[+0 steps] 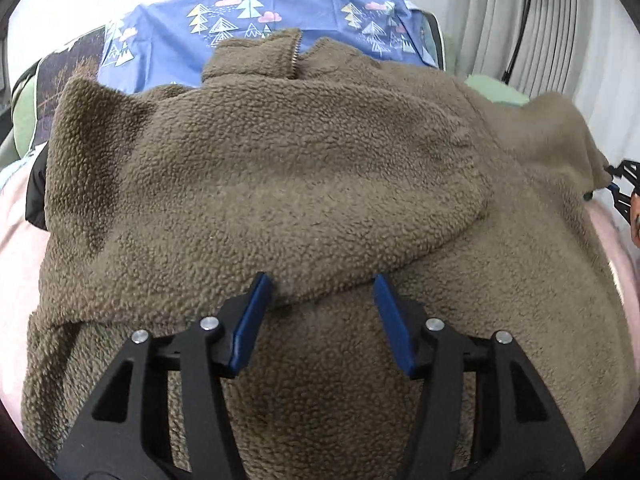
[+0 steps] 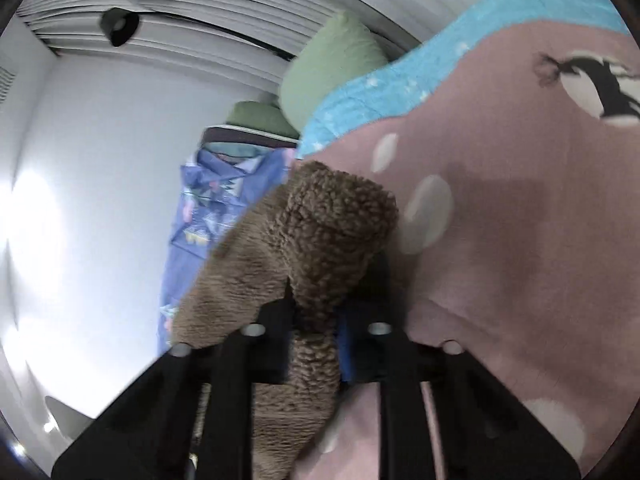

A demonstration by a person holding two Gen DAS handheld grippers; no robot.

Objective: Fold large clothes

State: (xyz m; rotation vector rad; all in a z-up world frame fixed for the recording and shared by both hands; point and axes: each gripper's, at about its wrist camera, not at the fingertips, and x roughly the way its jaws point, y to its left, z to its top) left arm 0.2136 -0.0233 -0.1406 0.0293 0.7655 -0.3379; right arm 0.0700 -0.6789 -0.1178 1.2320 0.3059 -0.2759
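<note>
Lying spread across the pink bedspread (image 1: 16, 264): a brown fleece jacket (image 1: 280, 184), collar and zipper (image 1: 295, 60) pointing toward the blue tree-print sheet (image 1: 168, 40) at the far side. Hovering just above the jacket's near half, left gripper (image 1: 320, 292) with blue pads (image 1: 252, 320) standing wide apart, gripping nothing, tips just at the edge of a sleeve folded across the jacket's body. Lifting off the jacket's right side, a sleeve end (image 1: 560, 132), pinched at its tip by the right gripper (image 1: 616, 184) at the frame edge. Clamping tight on that fleece cuff (image 2: 332, 232) in the right wrist view, right gripper (image 2: 316, 312) with jaws nearly together and cloth bunching up between and beyond them. Showing bare around the jacket: pink bedspread (image 2: 520, 240) on its left and right, with a green pillow (image 2: 332, 68) and grey curtain (image 1: 488, 12) beyond the jacket's far right corner.
</note>
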